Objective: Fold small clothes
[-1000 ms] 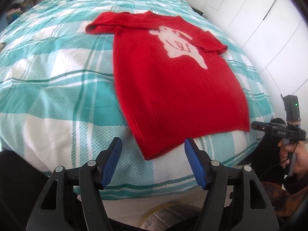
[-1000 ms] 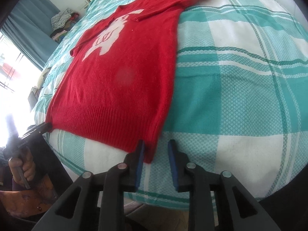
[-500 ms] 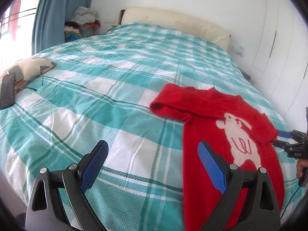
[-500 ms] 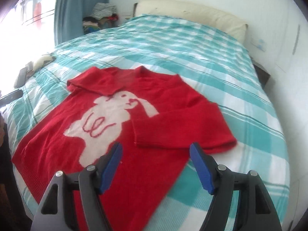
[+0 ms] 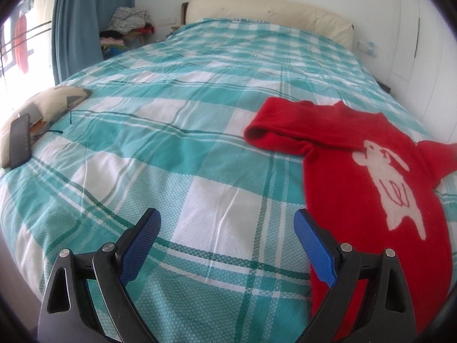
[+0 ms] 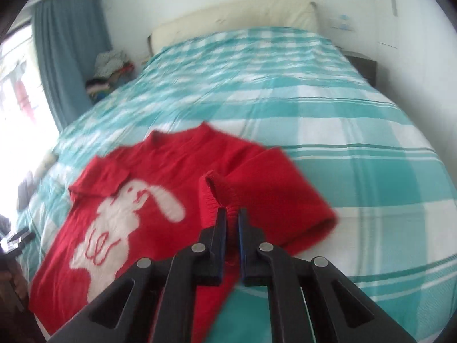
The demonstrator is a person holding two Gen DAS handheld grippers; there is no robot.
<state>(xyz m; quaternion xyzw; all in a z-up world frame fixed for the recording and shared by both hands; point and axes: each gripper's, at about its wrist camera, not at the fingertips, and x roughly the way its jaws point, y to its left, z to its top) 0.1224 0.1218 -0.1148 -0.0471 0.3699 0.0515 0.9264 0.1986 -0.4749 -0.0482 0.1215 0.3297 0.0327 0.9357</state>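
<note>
A small red sweater [image 5: 348, 188] with a white rabbit on its front lies flat on the bed, its left sleeve [image 5: 274, 134] folded across the chest. My left gripper [image 5: 227, 223] is open and empty above the bedspread, to the left of the sweater. In the right wrist view the sweater [image 6: 137, 200] lies ahead and to the left. My right gripper [image 6: 230, 211] is shut on the cuff of the right sleeve [image 6: 220, 191] and holds it lifted over the sweater's body.
The bed has a teal and white checked cover [image 5: 182, 120] and a cream headboard [image 5: 268, 8]. A small cushion with a dark phone [image 5: 20, 140] on it lies at the bed's left edge. A clothes pile [image 5: 128, 23] and blue curtain [image 5: 82, 20] stand at the far left.
My right gripper has closed on the right sleeve's cuff and lifted it. My left gripper has stayed open and moved slightly closer over the bedspread.
</note>
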